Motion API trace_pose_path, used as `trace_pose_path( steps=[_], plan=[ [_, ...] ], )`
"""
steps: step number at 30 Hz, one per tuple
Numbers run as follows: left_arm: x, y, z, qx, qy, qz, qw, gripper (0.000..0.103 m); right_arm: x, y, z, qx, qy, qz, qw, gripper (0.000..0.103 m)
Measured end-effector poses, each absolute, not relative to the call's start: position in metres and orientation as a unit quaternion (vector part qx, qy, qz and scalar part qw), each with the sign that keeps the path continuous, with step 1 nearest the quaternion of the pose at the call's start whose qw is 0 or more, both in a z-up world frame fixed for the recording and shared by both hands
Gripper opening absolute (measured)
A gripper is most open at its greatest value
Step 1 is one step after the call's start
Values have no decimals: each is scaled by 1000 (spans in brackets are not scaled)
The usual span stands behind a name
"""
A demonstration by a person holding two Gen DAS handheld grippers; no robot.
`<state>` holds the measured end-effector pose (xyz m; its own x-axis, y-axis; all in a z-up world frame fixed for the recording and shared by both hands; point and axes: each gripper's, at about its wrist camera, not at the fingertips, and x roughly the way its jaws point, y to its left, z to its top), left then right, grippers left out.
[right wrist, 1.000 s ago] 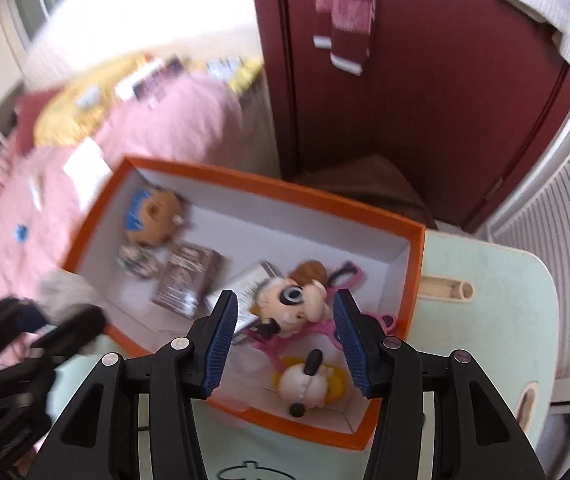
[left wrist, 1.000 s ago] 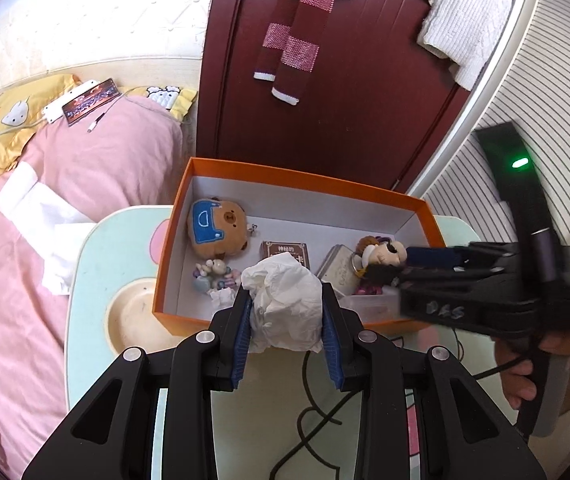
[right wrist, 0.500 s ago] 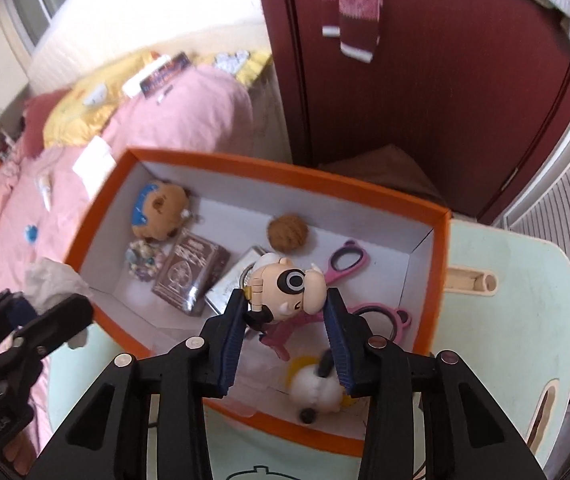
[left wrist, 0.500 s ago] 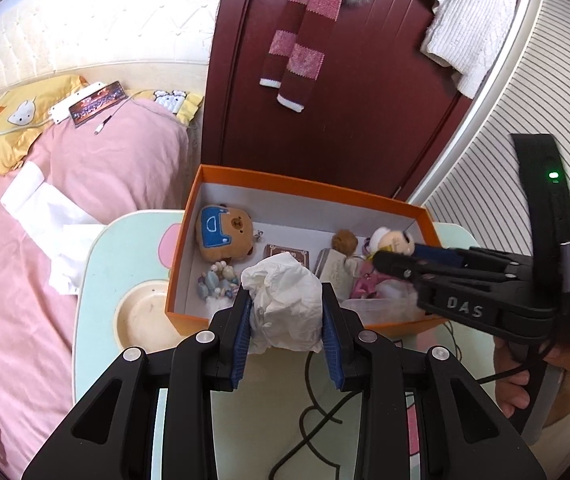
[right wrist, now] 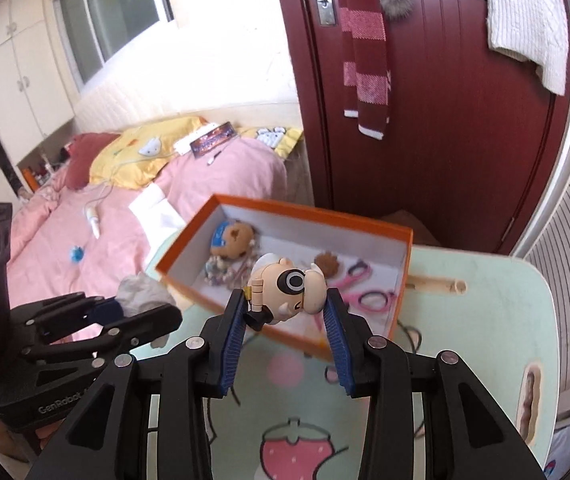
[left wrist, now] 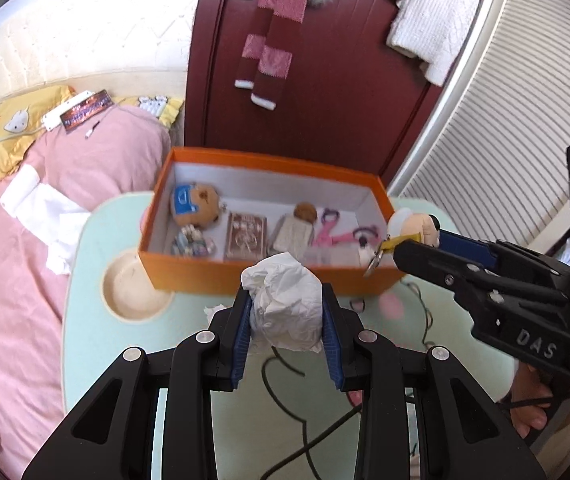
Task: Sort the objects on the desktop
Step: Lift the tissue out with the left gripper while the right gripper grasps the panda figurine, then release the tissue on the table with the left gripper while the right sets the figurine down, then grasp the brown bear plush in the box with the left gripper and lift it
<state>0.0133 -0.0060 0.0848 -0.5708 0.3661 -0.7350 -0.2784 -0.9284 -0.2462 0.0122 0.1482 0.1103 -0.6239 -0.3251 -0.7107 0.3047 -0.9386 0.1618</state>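
Observation:
An orange box (left wrist: 245,278) stands at the far side of the pale green table (left wrist: 205,360). It holds a plush bear (left wrist: 195,204), a brown card pack (left wrist: 245,234), pink scissors (left wrist: 327,232) and other small items. My left gripper (left wrist: 287,320) is shut on a crumpled white tissue (left wrist: 287,310), held above the table in front of the box. My right gripper (right wrist: 285,314) is shut on a cartoon doll keychain (right wrist: 289,288) with one big eye, held above the box's near edge; it also shows in the left wrist view (left wrist: 413,226).
A black cable (left wrist: 305,420) lies across the table. A round recess (left wrist: 133,292) sits at the table's left. A bed with pink bedding (left wrist: 25,240) is to the left. A dark red door (left wrist: 325,60) with a scarf and towel stands behind the box.
My right gripper has closed on the doll keychain and lifted it out of the box, pulling back toward the near side. My left gripper has drawn back and up with the tissue.

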Motion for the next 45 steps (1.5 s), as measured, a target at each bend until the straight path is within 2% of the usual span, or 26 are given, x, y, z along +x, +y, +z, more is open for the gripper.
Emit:
trace_pose_path(
  steps=[6,9,13,15,17,19,23,27,34,39,45],
  plan=[
    [17,6,40,-440,-5,892,106,33,31,148,64,427,-9,-894,139,38],
    [13,9,13,-460,-1,883,97,33,33,153,36,440,2,-890,118,38],
    [12,15,3,-441,27,894,75,36,32,161,8,440,-7,-892,104,38],
    [10,17,5,-437,30,896,75,45,32,159,3,434,0,-895,101,38],
    [9,17,7,-439,25,895,78,64,31,157,2,434,8,-895,104,39],
    [9,16,8,-442,14,893,81,69,32,156,2,431,12,-896,107,43],
    [12,5,14,-439,-20,894,90,70,36,159,9,416,9,-902,118,50],
    [15,-5,27,-434,-43,895,91,70,46,164,26,382,4,-916,121,61],
    [8,-20,54,-397,-70,909,102,70,45,175,42,369,-19,-922,119,61],
    [-20,-20,81,-370,-44,923,98,70,40,178,37,385,-39,-914,122,61],
    [-81,-13,83,-407,-27,906,111,70,41,178,30,397,-46,-908,128,61]
  ],
)
